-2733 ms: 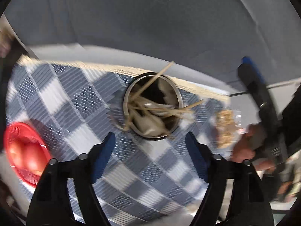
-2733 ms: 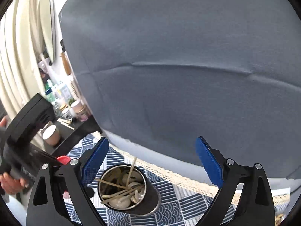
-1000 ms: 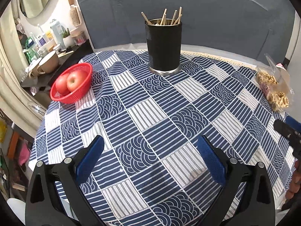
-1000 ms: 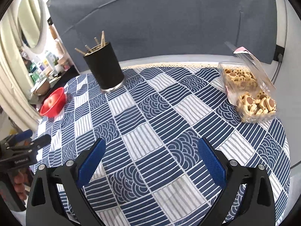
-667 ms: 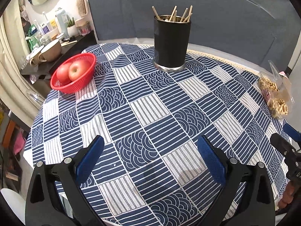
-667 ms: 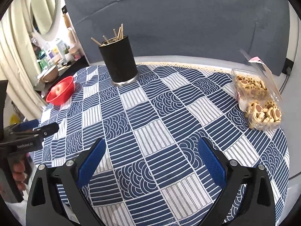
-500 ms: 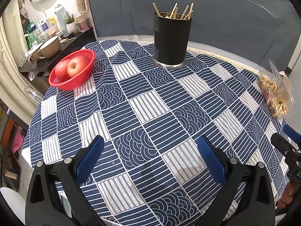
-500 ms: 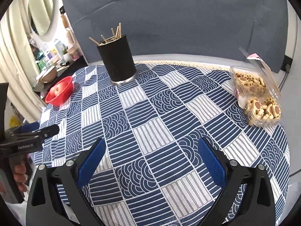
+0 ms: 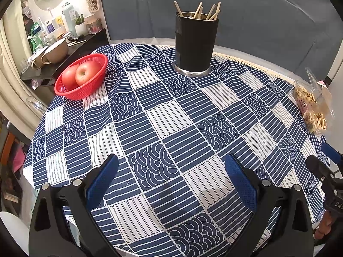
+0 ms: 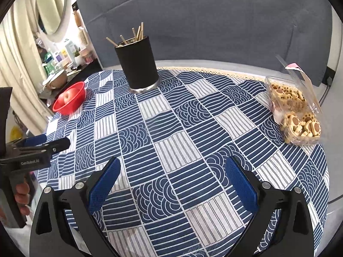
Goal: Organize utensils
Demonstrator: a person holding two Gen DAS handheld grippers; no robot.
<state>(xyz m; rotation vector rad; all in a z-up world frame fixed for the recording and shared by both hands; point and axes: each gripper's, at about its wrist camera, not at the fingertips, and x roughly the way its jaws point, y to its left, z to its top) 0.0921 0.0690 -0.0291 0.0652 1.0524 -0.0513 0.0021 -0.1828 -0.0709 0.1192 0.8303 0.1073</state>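
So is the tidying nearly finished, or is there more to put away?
It looks about finished. Wooden utensils stand together in the black holder, and none lie loose on the patterned tablecloth. Nothing is in hand: the left gripper and right gripper both hover over the cloth, jaws open and empty. I see nothing left to collect.

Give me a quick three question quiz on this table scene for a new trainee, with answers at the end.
1. True or false: the left hand-held gripper holds a utensil.
2. What sits in the red basket? A) biscuits B) apples C) chopsticks
3. Fill in: the wooden utensil handles stand in the black ____.

Key
1. False. Its jaws stand open and empty over the tablecloth, and so do those of the right hand-held gripper.
2. B. The apples lie in it; the biscuits are in a clear box.
3. holder.
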